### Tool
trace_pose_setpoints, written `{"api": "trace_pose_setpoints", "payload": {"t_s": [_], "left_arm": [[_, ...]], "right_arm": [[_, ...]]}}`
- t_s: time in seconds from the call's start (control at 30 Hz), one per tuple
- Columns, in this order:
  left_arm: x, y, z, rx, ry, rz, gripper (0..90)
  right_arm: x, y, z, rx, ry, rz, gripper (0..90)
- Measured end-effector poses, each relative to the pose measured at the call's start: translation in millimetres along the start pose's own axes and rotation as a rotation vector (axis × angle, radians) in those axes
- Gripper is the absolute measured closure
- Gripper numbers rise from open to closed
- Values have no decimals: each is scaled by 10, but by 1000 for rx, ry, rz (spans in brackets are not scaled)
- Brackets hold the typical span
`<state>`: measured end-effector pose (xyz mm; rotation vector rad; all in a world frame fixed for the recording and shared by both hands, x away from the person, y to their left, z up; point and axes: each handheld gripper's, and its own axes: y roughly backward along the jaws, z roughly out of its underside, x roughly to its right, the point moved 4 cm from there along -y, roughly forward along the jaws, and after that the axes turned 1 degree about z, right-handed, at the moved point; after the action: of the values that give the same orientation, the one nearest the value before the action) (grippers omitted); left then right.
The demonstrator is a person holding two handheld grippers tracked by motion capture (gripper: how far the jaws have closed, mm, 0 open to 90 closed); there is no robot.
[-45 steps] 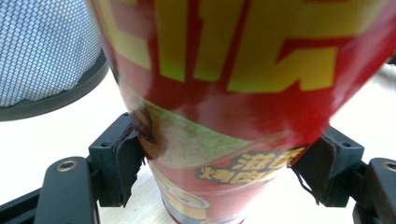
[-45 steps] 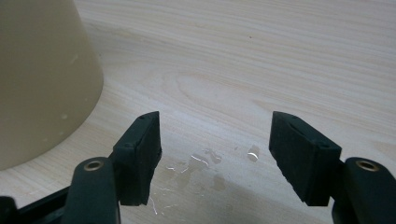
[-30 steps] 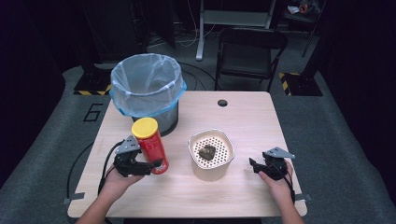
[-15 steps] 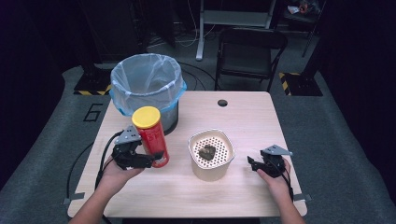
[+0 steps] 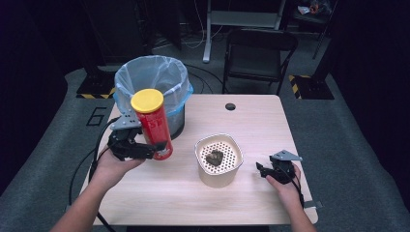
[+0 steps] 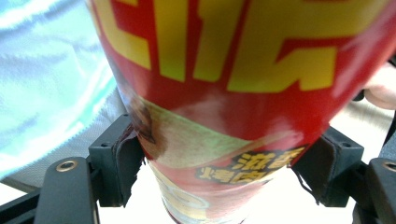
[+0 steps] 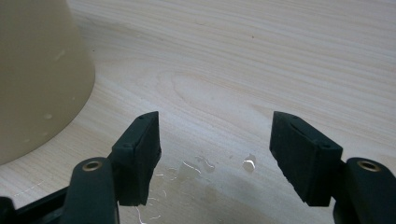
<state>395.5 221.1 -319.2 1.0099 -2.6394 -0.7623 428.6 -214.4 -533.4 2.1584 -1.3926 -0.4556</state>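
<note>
A tall red can with a yellow lid (image 5: 153, 123) hangs above the table's left side, tilted, in front of the bin. My left gripper (image 5: 145, 150) is shut on its lower part; in the left gripper view both pads press the red and yellow can (image 6: 224, 102). A cream strainer tub (image 5: 218, 159) with a dark lump (image 5: 214, 157) in it stands mid-table. Right of the tub, my right gripper (image 5: 263, 170) rests low on the table, open and pointing at the tub. In the right gripper view nothing lies between its jaws (image 7: 215, 158), and the tub wall (image 7: 37, 79) stands at the left.
A grey bin lined with a blue bag (image 5: 152, 87) stands at the table's back left, right behind the can. A dark round hole (image 5: 230, 106) marks the table's far side. Small water drops (image 7: 201, 165) lie on the wood by the right jaws. A folding chair (image 5: 258, 58) stands beyond the table.
My left gripper has lifted the red can off the table and up toward the bin's rim. The right gripper has stayed where it was.
</note>
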Motion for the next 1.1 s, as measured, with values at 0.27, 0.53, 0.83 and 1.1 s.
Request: {"api": "trace_pose_setpoints", "payload": {"t_s": [0.27,0.53,0.83,1.1], "left_arm": [[-34,128,-313,-1,-1,-21,236],[-137,255,-642,-3,16,-61,236],[-238,307,-924,-10,12,-106,235],[-390,231,-1123,-3,35,-139,236]], "right_arm": [[-2,-7,3,-2,-1,-1,331],[5,-15,12,-9,-8,2,331],[52,-19,27,-14,-17,8,330],[50,-12,30,-17,-13,0,330]]}}
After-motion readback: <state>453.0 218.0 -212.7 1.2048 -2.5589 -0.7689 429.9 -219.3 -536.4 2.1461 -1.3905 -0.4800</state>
